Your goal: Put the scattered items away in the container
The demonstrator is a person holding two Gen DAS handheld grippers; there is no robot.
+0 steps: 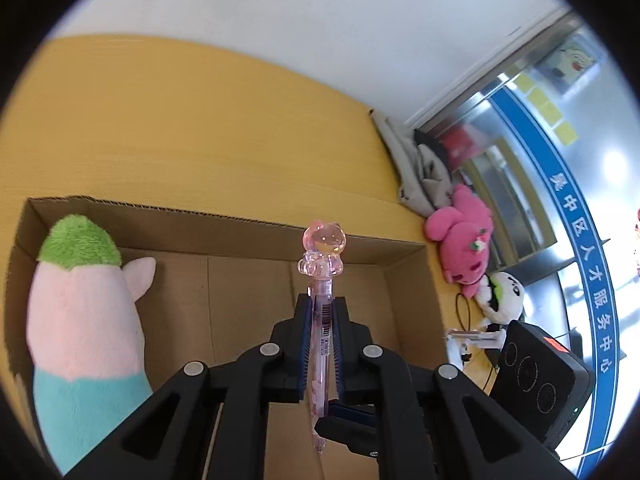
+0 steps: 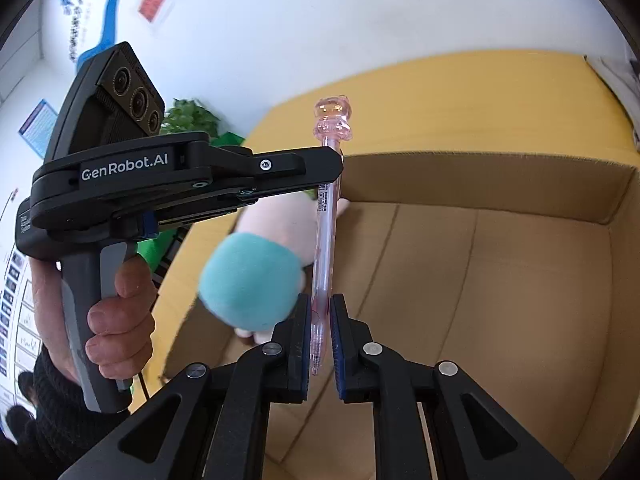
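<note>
Both black plastic grippers, left [image 2: 330, 184] stamped "GenRobot.AI" and right [image 2: 320, 320], are clamped on one clear pink plastic pen [image 1: 322, 320] with a cat-shaped topper, over the open corrugated cardboard box [image 1: 224, 224].

A yellow wood-grain counter [image 1: 180, 128] meets a plain white wall [image 1: 320, 20] in bright, even light. To one side stands a glass partition [image 1: 600, 208] with a curved blue band of white characters and yellow sticky notes [image 1: 548, 108]. Elsewhere the wall carries posters [image 2: 154, 0], with green foliage [image 2: 188, 116] below.
</note>
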